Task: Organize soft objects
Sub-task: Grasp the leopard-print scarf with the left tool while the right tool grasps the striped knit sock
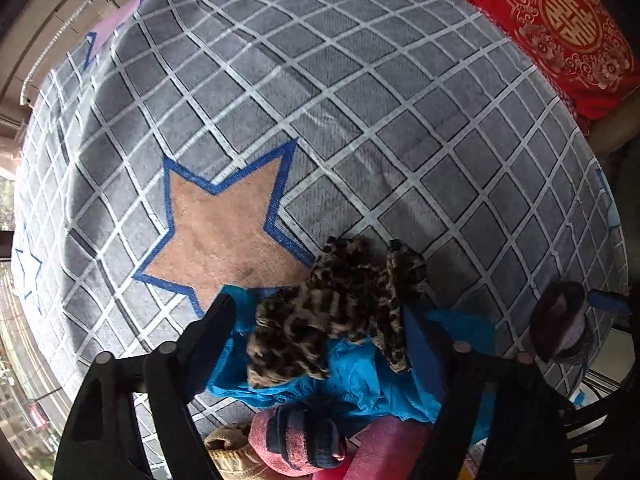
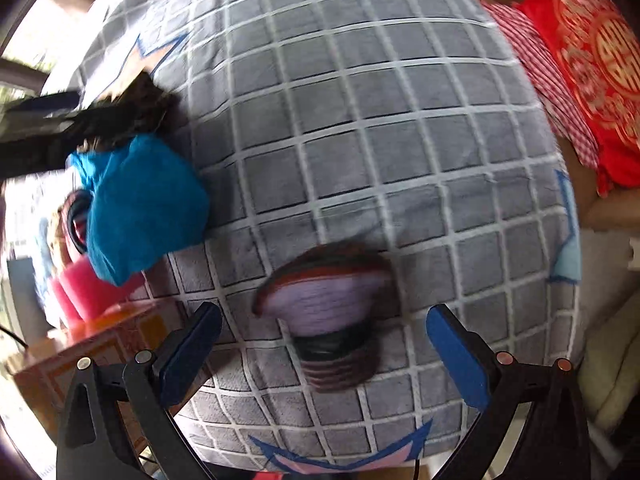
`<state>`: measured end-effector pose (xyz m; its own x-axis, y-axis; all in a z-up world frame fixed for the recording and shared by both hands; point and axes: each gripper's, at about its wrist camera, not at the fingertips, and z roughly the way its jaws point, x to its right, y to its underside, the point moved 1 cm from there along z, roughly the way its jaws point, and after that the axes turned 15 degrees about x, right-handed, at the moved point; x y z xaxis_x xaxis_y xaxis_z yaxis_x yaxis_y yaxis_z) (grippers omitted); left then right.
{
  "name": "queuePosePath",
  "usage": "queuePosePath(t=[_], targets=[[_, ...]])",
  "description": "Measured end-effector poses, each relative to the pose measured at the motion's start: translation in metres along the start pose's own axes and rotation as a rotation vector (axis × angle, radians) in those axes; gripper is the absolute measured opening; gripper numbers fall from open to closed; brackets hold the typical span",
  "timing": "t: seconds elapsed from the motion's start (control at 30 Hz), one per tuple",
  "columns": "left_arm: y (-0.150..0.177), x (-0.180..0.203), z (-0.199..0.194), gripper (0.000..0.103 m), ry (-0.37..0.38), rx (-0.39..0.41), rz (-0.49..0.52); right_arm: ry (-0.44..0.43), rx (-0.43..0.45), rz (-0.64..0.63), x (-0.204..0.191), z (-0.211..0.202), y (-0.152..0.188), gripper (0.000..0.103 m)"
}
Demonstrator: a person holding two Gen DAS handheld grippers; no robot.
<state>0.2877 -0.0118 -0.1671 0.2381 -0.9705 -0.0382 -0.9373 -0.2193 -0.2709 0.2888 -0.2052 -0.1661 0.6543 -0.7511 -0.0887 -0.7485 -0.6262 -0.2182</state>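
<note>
Left tongs (image 1: pixel 316 308) pointing down over blue cloth (image 1: pixel 360 380), part-way apart, straddling leopard cloth (image 1: pixel 332 304); right pad looks to touch it, left pad just clear, no firm grip seen. Leopard cloth crumpled on top of blue cloth, far edge spilling onto grid blanket (image 1: pixel 320 100). Orange star (image 1: pixel 224 232) on blanket, left of and beyond blue cloth. Striped pink roll (image 1: pixel 300 440) and pink foam (image 1: pixel 388 448) touching near edge of blue cloth. Knit hat (image 2: pixel 328 312), purple with dark bands, right of blue cloth, well apart, flat on blanket. Right tongs (image 2: pixel 324 310) spread wide above hat, pads clear of it, blurred. Red cushion (image 1: pixel 560 36) far right of blue cloth, off blanket edge.
</note>
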Motion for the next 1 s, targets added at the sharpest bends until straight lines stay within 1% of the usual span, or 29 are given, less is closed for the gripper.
queuePosePath(t=[0.07,0.13,0.17,0.2,0.23,0.27,0.3,0.37,0.43,0.53,0.63,0.7,0.8,0.87,1.0], targets=[[-0.002,0.002,0.008,0.075,0.01,-0.028,-0.008,0.01,-0.015,-0.031,-0.009,0.008,0.003,0.103],[-0.005,0.008,0.008,0.065,0.029,-0.027,0.007,0.022,-0.022,-0.042,-0.014,0.013,0.005,0.101],[-0.006,0.01,0.008,0.055,0.039,-0.026,0.014,0.031,-0.026,-0.041,-0.012,0.018,0.004,0.081],[-0.007,0.012,0.007,0.047,0.041,-0.02,0.018,0.025,-0.027,-0.03,-0.014,0.017,0.005,0.065],[-0.008,0.013,0.005,0.042,0.041,-0.015,0.023,0.0,-0.035,-0.005,-0.016,0.016,0.005,0.055],[-0.009,0.014,0.004,0.032,0.045,-0.007,0.022,-0.007,-0.039,0.017,-0.012,0.016,0.004,0.051],[-0.009,0.013,0.001,0.024,0.054,0.003,0.011,-0.013,-0.035,0.026,-0.005,0.017,0.003,0.049],[-0.01,0.009,-0.006,0.022,0.063,0.031,-0.02,-0.026,-0.022,0.032,0.01,0.016,-0.001,0.047],[-0.01,0.003,-0.016,0.022,0.077,0.066,-0.055,-0.04,0.001,0.045,0.012,0.004,-0.002,0.047],[-0.011,-0.01,-0.034,0.022,0.1,0.124,-0.097,-0.066,0.046,0.078,0.025,-0.014,-0.006,0.047],[-0.013,-0.022,-0.054,0.022,0.121,0.178,-0.138,-0.078,0.078,0.108,0.032,-0.029,-0.013,0.047],[-0.022,-0.026,-0.066,0.022,0.13,0.205,-0.155,-0.083,0.089,0.131,0.031,-0.042,-0.019,0.047],[-0.029,-0.019,-0.083,0.022,0.128,0.232,-0.142,-0.098,0.111,0.151,0.042,-0.046,-0.018,0.047],[-0.028,-0.013,-0.095,0.022,0.141,0.243,-0.129,-0.106,0.119,0.158,0.042,-0.049,-0.013,0.047],[-0.027,0.014,-0.114,0.022,0.17,0.251,-0.077,-0.108,0.138,0.165,0.042,-0.063,-0.011,0.047]])
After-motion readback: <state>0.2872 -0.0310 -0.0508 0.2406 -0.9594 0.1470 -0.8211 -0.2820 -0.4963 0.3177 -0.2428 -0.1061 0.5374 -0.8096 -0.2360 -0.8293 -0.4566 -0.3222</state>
